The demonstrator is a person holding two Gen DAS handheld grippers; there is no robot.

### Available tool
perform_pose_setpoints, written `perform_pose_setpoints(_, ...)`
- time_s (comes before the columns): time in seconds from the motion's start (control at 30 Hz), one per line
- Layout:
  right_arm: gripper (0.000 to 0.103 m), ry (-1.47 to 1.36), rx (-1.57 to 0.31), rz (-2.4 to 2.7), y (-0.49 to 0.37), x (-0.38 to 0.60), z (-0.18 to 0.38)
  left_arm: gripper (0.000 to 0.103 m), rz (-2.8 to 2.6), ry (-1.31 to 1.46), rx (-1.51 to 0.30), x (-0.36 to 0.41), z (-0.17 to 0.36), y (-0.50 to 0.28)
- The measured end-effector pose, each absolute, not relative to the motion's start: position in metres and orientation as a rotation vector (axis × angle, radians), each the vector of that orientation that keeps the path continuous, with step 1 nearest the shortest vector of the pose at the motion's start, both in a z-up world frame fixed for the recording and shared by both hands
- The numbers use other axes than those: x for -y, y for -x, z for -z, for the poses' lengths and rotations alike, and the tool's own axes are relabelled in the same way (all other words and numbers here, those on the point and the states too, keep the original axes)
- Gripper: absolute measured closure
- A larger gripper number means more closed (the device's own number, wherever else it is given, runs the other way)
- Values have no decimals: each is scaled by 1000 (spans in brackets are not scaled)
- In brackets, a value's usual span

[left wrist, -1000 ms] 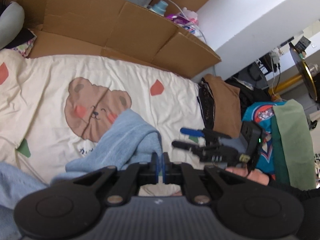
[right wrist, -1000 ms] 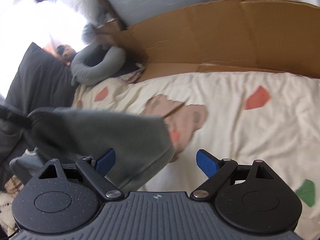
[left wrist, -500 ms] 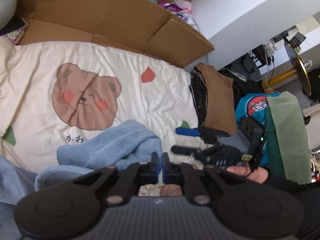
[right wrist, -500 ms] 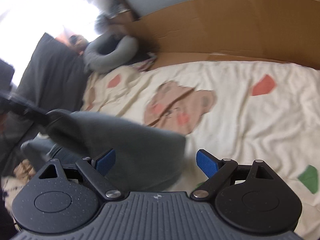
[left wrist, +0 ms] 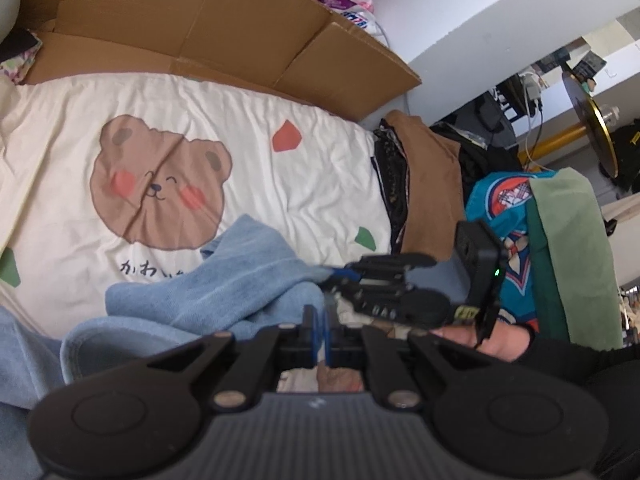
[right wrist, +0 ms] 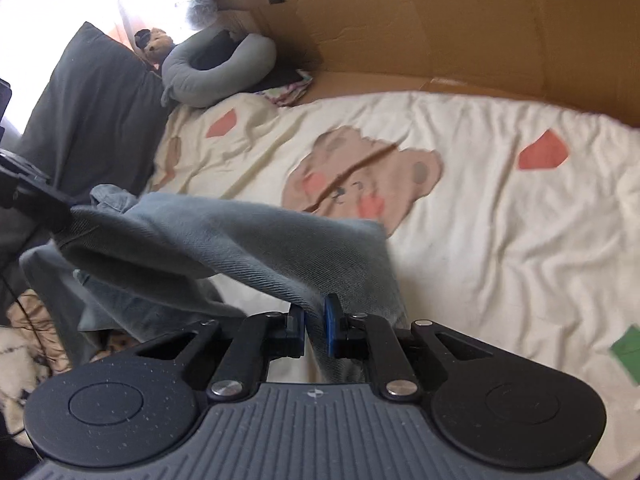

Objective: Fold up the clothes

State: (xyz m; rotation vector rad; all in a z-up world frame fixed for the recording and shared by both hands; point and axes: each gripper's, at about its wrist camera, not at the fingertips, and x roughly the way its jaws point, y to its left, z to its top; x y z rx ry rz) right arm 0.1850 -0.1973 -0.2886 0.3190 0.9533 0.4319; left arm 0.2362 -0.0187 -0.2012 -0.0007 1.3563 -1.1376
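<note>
A cream bedsheet (left wrist: pixel 280 176) printed with a brown bear (left wrist: pixel 160 184) and small red and green patches covers the bed, and flattened cardboard (left wrist: pixel 224 28) stands along its far edge. In the left wrist view the light blue garment (left wrist: pixel 224 292) lies bunched on the near part of the sheet, just below the bear. The left gripper (left wrist: pixel 319 334) is clenched, its blue pads together with almost no gap; whether cloth is caught between them cannot be told here. Right of it the right gripper (left wrist: pixel 352 276) reaches in sideways at the garment's edge, held by a hand (left wrist: pixel 492 340) in a black sleeve. Only this view shows the room beyond the foot of the bed: a brown cushion (left wrist: pixel 432 192), a teal patterned cloth (left wrist: pixel 504 208), a green cloth (left wrist: pixel 572 252), a white wall and a cluttered desk. The right wrist view shows the other end instead: a dark pillow (right wrist: pixel 92 120) and a grey neck pillow (right wrist: pixel 216 72) under a bright window. There the garment (right wrist: pixel 224 240) hangs stretched above the sheet, its left end at the left gripper (right wrist: pixel 60 212), and the right gripper (right wrist: pixel 316 324) is closing with a fold of the cloth between its pads.
</note>
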Motion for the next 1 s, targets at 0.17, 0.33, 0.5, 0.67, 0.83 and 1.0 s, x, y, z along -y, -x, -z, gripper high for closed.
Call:
perform_pose_setpoints(0.17, 100, -295, -946, -404, -182, 217, 279, 101, 1146, -7, -1356, 12, 197, -232)
perform_pose_setpoints(0.33, 100, -319, -982, -371, -181, 238, 268, 101, 1150, -11, -1340, 1, 185, -228)
perform_pose_setpoints(0.5, 101, -266, -1015, -317, -173, 253, 262, 103, 1149, 21, -1310, -9, 171, -225)
perform_pose_setpoints(0.67, 101, -293, -1078, -191, -161, 284, 266, 103, 1119, 43, -1254, -20, 155, -229)
perform_pose_setpoints(0.83, 102, -296, -1097, -130, -148, 302, 276, 103, 1082, 31, -1279, -16, 170, -232)
perform_pose_setpoints(1.0, 102, -257, -1100, -48, -148, 316, 284, 103, 973, 32, -1302, -30, 191, -245)
